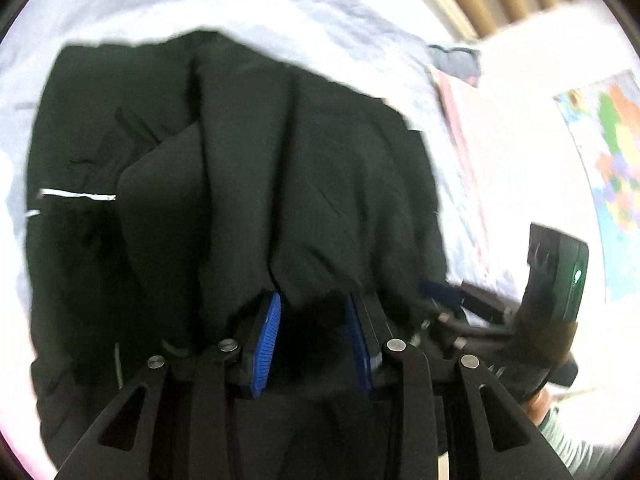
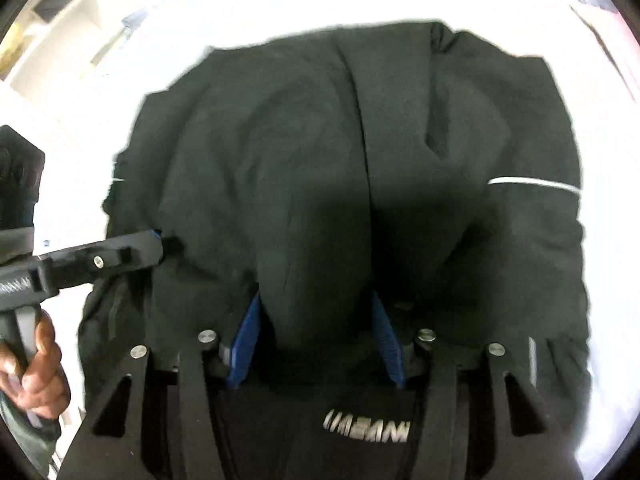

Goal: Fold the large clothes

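Left wrist view: black jacket [image 1: 240, 184] spread over pale bedsheet [image 1: 160, 8], fabric bunched up btwn blue pads [image 1: 267, 344] of left gripper [image 1: 316, 340]. Jaws narrowed w/ cloth pinched in the gap — holding a fold of jacket, prob. to lift hem edge clear of sheet. Right gripper [image 1: 448, 296] just beside, same hem side of jacket, tips buried in cloth. Colourful map poster [image 1: 616, 168] well apart from jacket, too blurred to read.

Right wrist view: same story. Right gripper [image 2: 320, 340] clamped on thick roll of jacket, pads [image 2: 244, 344] splayed round it. Left gripper [image 2: 158, 246] biting jacket's edge near white stripe [image 2: 119, 179]; hand [image 2: 36, 376] on its handle. Paired grip along one edge = judged as set-up to carry that edge over jacket for a fold; fold itself not yet made.

Writing: silver logo [image 2: 366, 426] on jacket below right gripper, upside down & blurry, can't read for sure. Reflective stripe [image 2: 532, 184] on sleeve, no text.
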`<state>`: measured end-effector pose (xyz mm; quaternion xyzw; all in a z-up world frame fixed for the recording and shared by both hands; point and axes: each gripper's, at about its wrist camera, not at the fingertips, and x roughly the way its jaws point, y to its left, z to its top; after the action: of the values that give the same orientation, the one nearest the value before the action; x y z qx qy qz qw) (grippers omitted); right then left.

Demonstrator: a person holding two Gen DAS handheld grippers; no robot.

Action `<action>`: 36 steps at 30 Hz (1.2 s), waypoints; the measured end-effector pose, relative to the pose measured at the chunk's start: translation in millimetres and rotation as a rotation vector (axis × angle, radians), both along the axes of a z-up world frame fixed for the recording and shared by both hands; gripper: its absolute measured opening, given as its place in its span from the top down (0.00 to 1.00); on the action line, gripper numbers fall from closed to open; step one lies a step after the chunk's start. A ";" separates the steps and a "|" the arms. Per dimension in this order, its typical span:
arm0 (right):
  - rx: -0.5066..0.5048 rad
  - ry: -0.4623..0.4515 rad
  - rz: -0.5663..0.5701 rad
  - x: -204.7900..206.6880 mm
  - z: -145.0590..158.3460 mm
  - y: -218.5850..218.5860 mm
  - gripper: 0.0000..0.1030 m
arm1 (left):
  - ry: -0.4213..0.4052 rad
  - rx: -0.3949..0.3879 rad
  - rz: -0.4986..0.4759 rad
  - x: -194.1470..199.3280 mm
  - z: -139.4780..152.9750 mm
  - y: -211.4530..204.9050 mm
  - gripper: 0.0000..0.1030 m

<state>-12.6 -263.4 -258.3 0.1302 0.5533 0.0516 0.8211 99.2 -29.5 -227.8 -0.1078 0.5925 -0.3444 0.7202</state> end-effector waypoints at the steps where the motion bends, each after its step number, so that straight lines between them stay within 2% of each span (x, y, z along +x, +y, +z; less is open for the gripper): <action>1: -0.004 -0.030 0.004 -7.4 8.7 3.5 0.46 | -0.020 0.006 0.000 -5.8 5.0 0.1 0.66; 3: -0.023 -0.064 0.005 -15.4 16.9 9.5 0.46 | -0.033 0.032 0.017 -11.8 3.4 0.3 0.66; 5: -0.050 -0.066 0.010 -21.5 10.3 13.6 0.46 | 0.005 0.091 0.044 -7.7 -17.5 -3.8 0.66; 8: -0.104 0.020 0.021 -11.4 -22.9 23.9 0.48 | 0.086 0.177 0.059 2.0 -61.8 -10.5 0.67; 10: -0.109 0.083 0.023 -10.3 -50.8 26.8 0.47 | 0.119 0.169 0.076 5.2 -76.3 -14.6 0.67; 11: -0.097 0.077 0.008 -11.9 -56.6 24.5 0.47 | 0.127 0.163 0.087 5.8 -78.5 -15.4 0.67; 15: -0.043 0.072 -0.018 -25.3 -47.0 16.9 0.46 | 0.100 0.141 0.078 -5.7 -63.7 -11.8 0.67; 19: 0.030 0.090 -0.024 -52.7 -33.4 3.6 0.46 | 0.065 0.151 0.023 -40.3 -39.8 10.4 0.66; 22: 0.030 0.082 -0.029 -75.7 -24.7 -6.4 0.45 | 0.064 0.179 0.023 -62.0 -30.5 53.6 0.66; 29: 0.025 0.099 -0.104 -122.0 -17.0 -44.1 0.44 | 0.121 0.196 0.207 -90.1 -22.4 130.6 0.66; 32: 0.020 0.107 -0.127 -127.8 -18.5 -66.3 0.44 | 0.175 0.149 0.294 -94.0 -26.2 171.8 0.66; 36: -0.021 0.127 -0.163 -135.2 -14.4 -86.6 0.44 | 0.180 0.168 0.369 -99.5 -24.9 206.0 0.66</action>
<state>-147.8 -350.1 -272.8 0.1691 0.5925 -0.0297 0.7871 -0.3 176.6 -252.6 -0.1844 0.6510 -0.1452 0.7219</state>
